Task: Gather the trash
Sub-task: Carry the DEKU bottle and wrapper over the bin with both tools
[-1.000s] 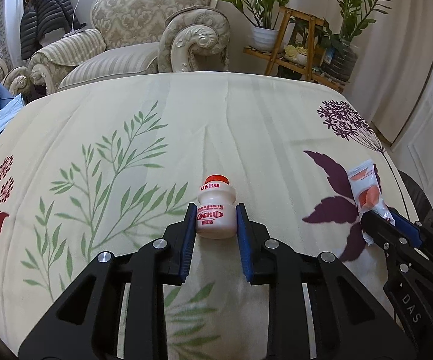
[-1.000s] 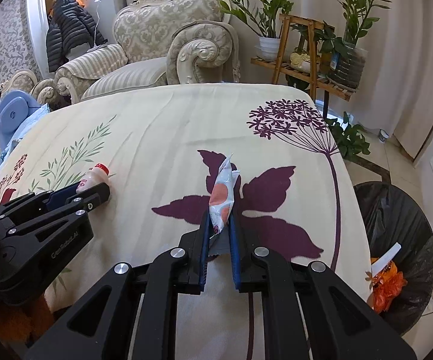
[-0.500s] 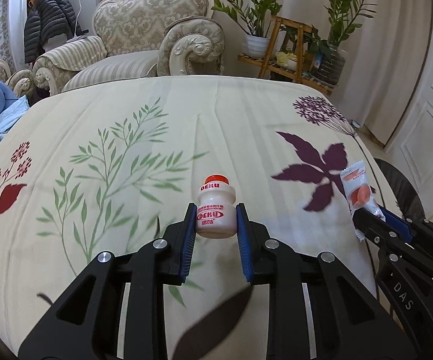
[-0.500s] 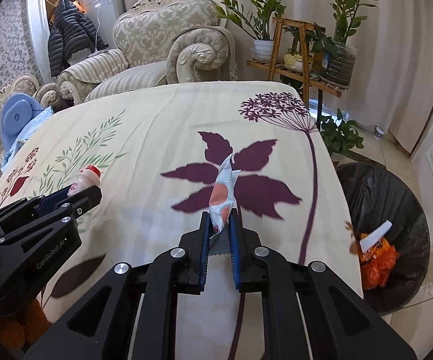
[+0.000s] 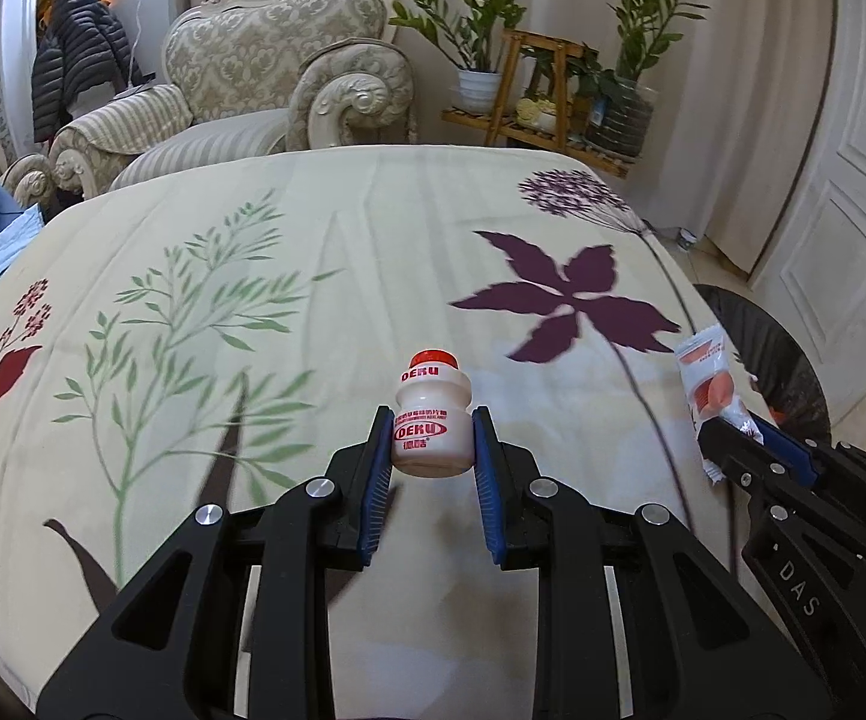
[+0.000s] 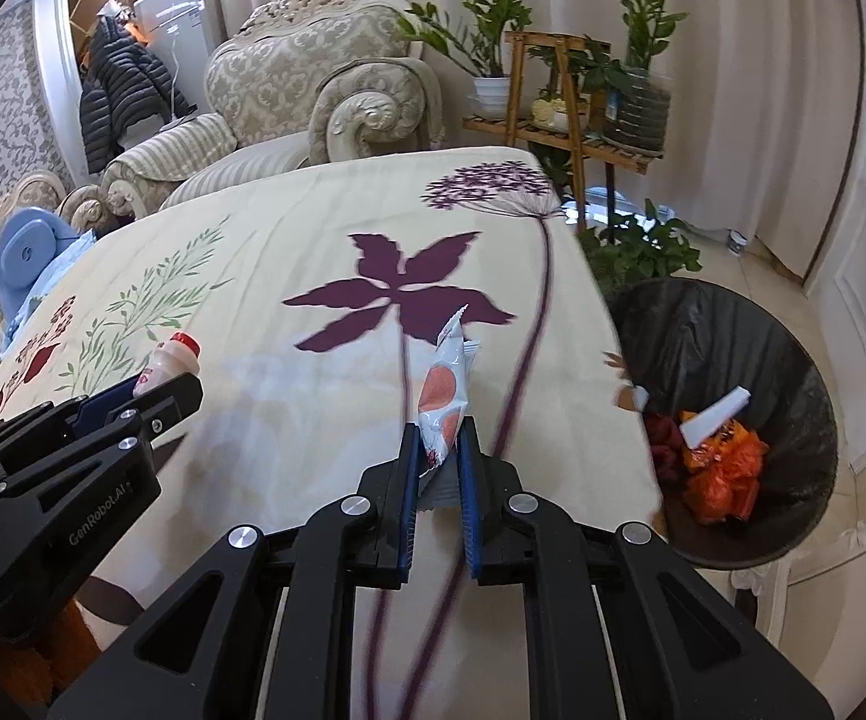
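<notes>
Two pieces of trash were already in hand, so the step under way looked like the carry to the bin. From the left wrist view, the left gripper (image 5: 431, 444) was clenched on a small white bottle (image 5: 432, 423) with a red cap, its blue pads against both sides, held above the flowered tablecloth (image 5: 313, 276). From the right wrist view, the right gripper (image 6: 438, 461) pinched a snack wrapper (image 6: 444, 397) standing upright between nearly closed fingers. The black-lined trash bin (image 6: 727, 324) stood on the floor beside the table's right edge; next, each piece probably needed bringing over its mouth before letting go.
</notes>
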A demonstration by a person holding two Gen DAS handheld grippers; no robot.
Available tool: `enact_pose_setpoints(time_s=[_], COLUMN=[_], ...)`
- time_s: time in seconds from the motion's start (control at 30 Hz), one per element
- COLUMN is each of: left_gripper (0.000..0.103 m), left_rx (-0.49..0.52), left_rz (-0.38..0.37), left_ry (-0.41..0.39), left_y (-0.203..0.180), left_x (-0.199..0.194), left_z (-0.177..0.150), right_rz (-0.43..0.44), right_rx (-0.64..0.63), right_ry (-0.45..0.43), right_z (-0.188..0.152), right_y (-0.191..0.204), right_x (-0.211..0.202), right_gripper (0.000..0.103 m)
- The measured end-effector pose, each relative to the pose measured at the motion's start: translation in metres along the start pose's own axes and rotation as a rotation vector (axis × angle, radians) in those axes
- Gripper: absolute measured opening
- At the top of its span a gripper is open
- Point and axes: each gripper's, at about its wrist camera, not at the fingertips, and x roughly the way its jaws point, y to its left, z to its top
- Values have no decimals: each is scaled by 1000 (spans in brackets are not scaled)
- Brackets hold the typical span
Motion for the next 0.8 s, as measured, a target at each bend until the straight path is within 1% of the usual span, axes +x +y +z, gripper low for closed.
enact_pose_setpoints(time_s=[0.17,0.33,0.63,0.8], left_gripper=[25,25,25,25], left_rx=[28,62,123,166], left_rz=[-25,-66,-135,-162], left_ry=[-13,-21,-31,-35], left_y=[-24,-52,-100,-132], left_x=[-2,1,10,18], left_z=[0,4,15,22], right_rz=[-26,-65,-155,-184], right_rx=[31,72,124,145], right_ry=[-17,-35,-58,-61], right_z=[-4,-4,3,6], right_y=[-23,-50,-97,-119], right_x=[-8,-14,-19,-19], right_gripper=[13,13,13,13])
